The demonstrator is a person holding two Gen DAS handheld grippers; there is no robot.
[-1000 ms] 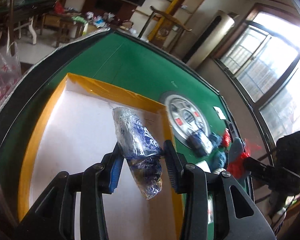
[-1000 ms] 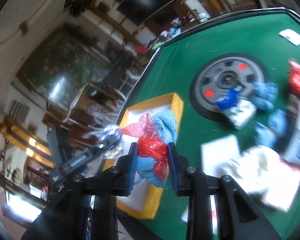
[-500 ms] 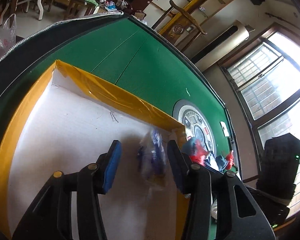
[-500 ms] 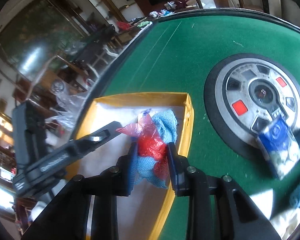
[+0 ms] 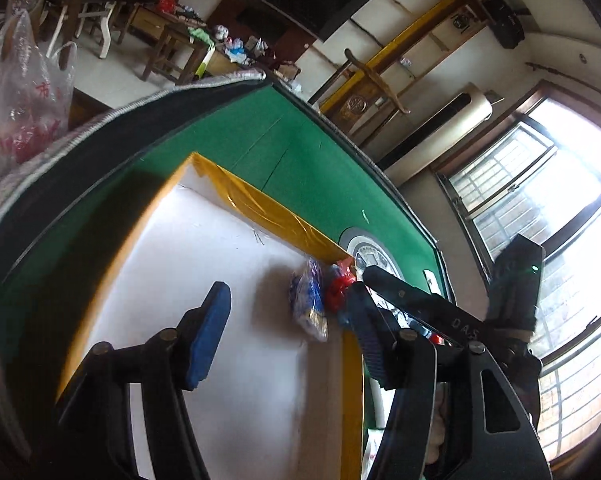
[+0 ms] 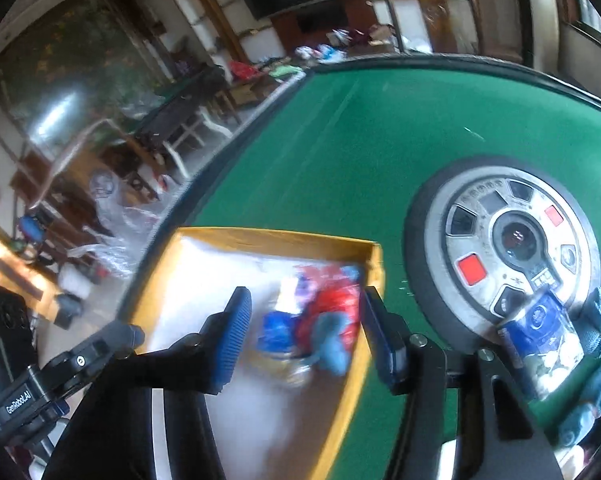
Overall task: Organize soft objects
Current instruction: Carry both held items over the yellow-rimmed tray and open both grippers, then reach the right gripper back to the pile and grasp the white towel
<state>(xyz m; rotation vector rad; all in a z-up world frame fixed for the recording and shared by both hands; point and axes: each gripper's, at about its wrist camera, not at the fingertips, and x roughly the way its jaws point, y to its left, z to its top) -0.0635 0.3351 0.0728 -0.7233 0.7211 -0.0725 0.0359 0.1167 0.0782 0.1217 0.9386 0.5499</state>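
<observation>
A yellow-edged box (image 5: pixel 252 204) with a white floor lies on the green table. A blue-and-clear plastic packet (image 5: pixel 308 306) lies in its far right corner, with a red-and-blue bundle (image 5: pixel 339 286) beside it. My left gripper (image 5: pixel 288 336) is open and empty above the box floor. In the right wrist view the box (image 6: pixel 260 236) holds the blurred red-and-blue bundle (image 6: pixel 332 328) and the packet (image 6: pixel 278 326). My right gripper (image 6: pixel 304 336) is open above them. The right gripper's body (image 5: pixel 440 312) shows at the box's right edge.
A round grey control dial (image 6: pixel 512 240) is set in the green table (image 6: pixel 340 152). A blue packet (image 6: pixel 540 332) and blue cloths (image 6: pixel 596 392) lie to its right. Chairs, plastic bags and furniture stand beyond the table's edge.
My left gripper opened and dropped the blue packet into the box corner. My right gripper moved over the box, opened and released the red-and-blue bundle beside it.
</observation>
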